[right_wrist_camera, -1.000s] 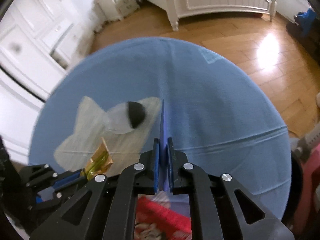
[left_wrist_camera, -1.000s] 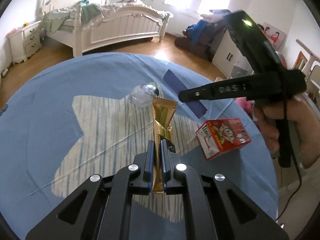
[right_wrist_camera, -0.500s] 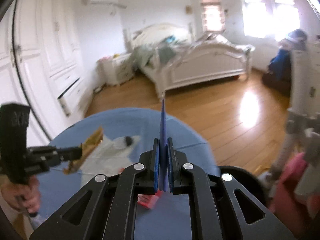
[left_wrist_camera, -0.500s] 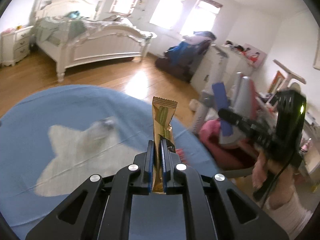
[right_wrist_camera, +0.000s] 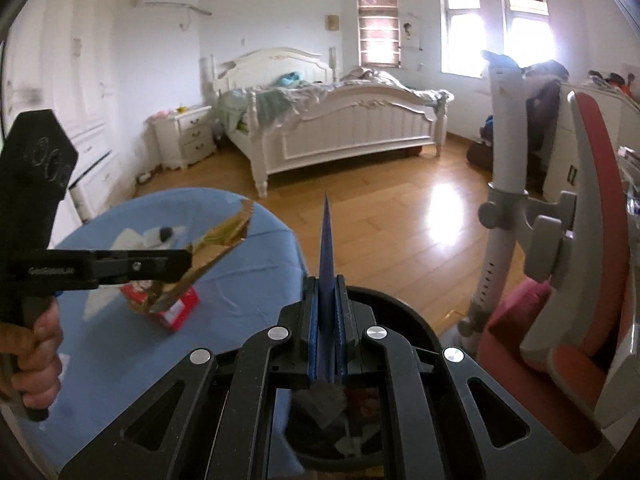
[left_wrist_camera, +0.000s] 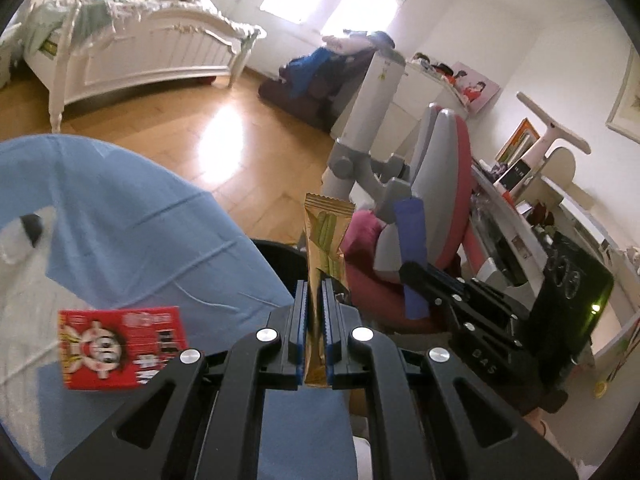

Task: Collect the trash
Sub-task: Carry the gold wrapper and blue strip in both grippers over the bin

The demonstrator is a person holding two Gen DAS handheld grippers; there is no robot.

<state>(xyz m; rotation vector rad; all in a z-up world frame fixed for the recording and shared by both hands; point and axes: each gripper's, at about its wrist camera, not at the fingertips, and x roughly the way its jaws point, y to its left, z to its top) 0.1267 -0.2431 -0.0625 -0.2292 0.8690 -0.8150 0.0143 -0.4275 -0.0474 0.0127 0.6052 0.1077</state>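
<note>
Two wrappers are in your grip. Your left gripper (left_wrist_camera: 315, 308) is clamped on the gold wrapper (left_wrist_camera: 325, 240), which stands upright between the jaws. Your right gripper (right_wrist_camera: 327, 308) pinches the blue wrapper (right_wrist_camera: 326, 248) edge-on — it hangs over the black bin (right_wrist_camera: 404, 316), which holds crumpled scraps. A red box (left_wrist_camera: 120, 348) lies on the blue table (left_wrist_camera: 140, 232).
</note>
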